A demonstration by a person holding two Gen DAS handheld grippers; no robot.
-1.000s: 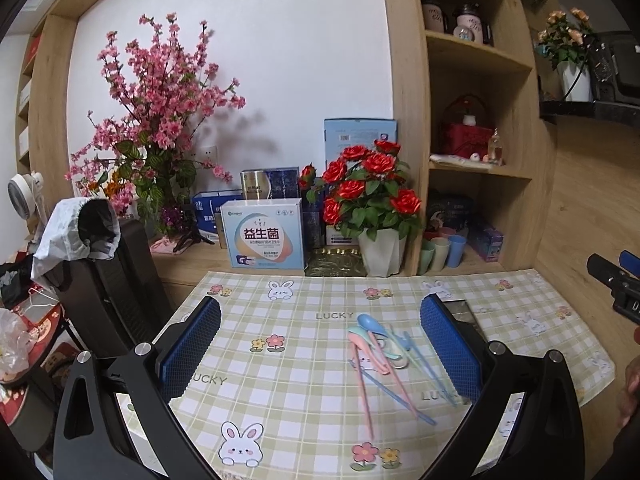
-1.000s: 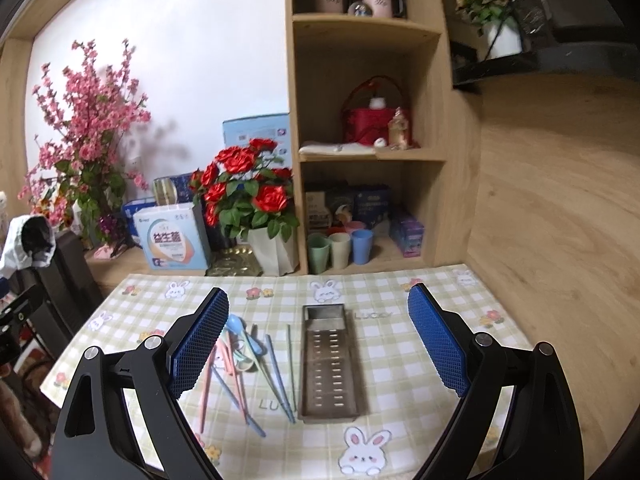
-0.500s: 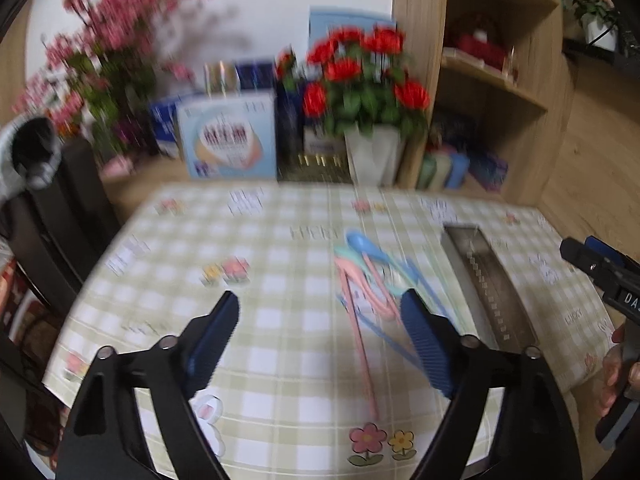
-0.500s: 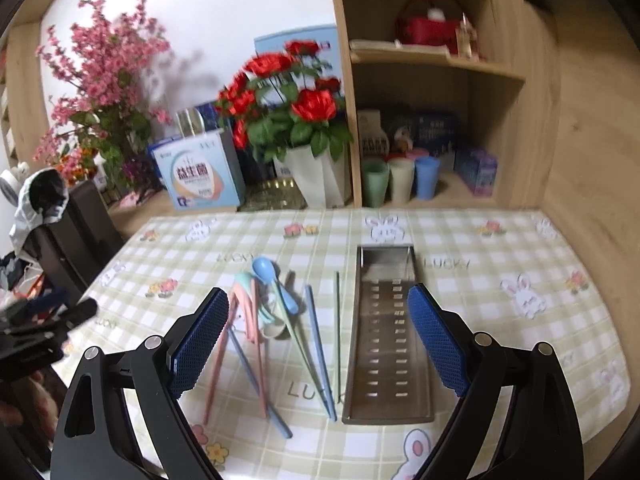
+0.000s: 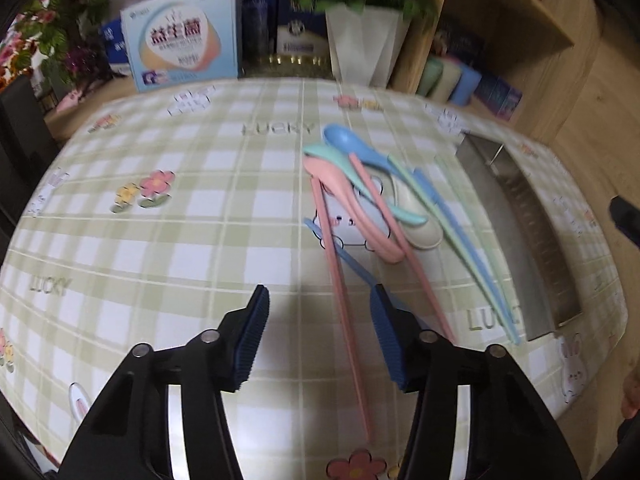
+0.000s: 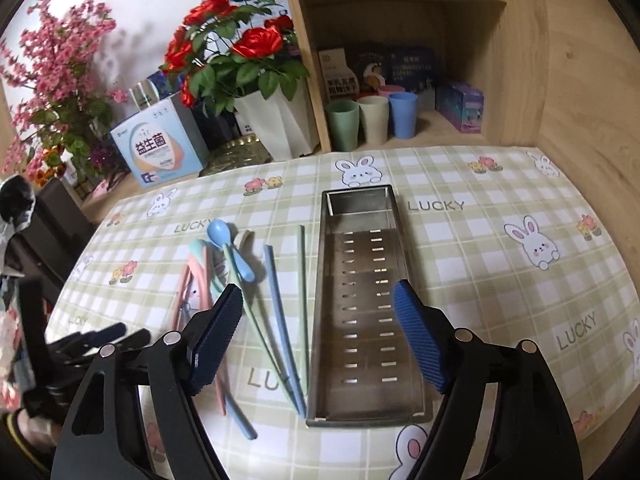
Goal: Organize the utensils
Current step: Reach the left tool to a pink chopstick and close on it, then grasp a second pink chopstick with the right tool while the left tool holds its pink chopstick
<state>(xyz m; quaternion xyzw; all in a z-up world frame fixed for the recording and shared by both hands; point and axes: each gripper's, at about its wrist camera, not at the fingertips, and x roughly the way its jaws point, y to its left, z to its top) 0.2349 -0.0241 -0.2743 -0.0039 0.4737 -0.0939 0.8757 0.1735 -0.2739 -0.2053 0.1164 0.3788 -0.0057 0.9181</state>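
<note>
A: Entry. Largest first: checked tablecloth point(image 6: 500, 184) covers the table. On it, the steel tray point(image 6: 362, 216), long, slotted floor, nothing inside. Looks rigid; judged to stay put when loaded.

B: And the utensils?

A: Loose heap just left of the tray, in the right wrist view. Chopsticks fan out: a pink chopstick point(image 5: 340, 292) at the far side from the tray, a blue chopstick point(image 6: 280, 308) and a green chopstick point(image 6: 303, 280) nearest it. Spoons overlap at the far end: blue spoon point(image 5: 352, 146), pink spoon point(image 5: 344, 196).

B: Handling?

A: Judged light, stiff plastic, smooth, likely to skid or roll under a pinch. Best taken mid-shaft, across the width, one at a time.

B: Grippers?

A: Left gripper point(image 5: 316, 332): jaws closing, roughly half apart, the pink chopstick's shaft between them, pads not pressing. Right gripper point(image 6: 318, 332): wide, starting to close, nothing clamped, over the tray's left wall.
</note>
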